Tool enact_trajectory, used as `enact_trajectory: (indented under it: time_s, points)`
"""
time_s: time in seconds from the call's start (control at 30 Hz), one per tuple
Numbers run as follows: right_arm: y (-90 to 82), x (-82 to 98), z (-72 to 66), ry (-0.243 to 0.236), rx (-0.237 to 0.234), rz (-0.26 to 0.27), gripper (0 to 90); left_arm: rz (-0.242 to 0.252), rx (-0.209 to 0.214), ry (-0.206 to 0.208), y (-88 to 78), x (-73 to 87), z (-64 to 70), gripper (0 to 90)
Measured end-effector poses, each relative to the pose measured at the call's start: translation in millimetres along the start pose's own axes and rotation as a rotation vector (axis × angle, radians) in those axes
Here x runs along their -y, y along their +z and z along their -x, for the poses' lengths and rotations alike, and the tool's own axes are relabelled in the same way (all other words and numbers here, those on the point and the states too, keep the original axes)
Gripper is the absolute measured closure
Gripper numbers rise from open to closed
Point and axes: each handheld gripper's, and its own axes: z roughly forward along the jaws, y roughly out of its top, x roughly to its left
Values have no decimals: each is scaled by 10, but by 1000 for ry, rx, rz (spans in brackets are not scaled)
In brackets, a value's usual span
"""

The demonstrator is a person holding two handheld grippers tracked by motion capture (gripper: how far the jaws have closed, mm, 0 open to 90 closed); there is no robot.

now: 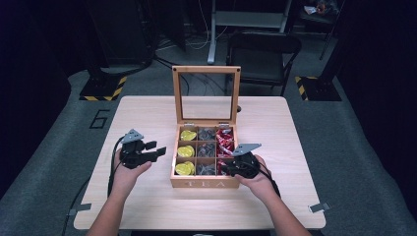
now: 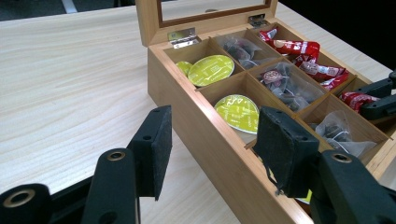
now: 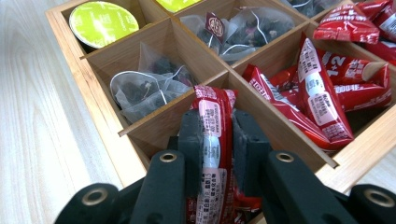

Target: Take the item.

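Red sachet — in tea box

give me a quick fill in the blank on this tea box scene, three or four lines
1. The right gripper is shut on a ____ sachet.
2. The wooden box has ____ compartments.
3. The box lid stands ____.
4. The left gripper holds ____; one pad is outside the box wall, one over the box.

Missing words: red; nine; open; nothing
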Motion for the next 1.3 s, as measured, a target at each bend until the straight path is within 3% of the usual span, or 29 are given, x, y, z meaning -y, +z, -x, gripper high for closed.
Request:
enact_trajectory:
  time_s: [0.4, 0.7, 0.83, 1.3]
  points:
    - [-147, -36, 35, 23, 8, 64, 756, 4, -3, -2, -7, -1, -4, 457]
    - [-274, -100, 39, -10, 44, 85, 757, 2, -3, -3, -4, 1, -9, 457]
    - [-354, -94, 84, 24, 48, 109, 758, 2, -4, -3, -4, 1, -9, 457]
    - [-498, -103, 151, 41, 79, 143, 758, -1, -8, -3, -5, 6, -18, 457]
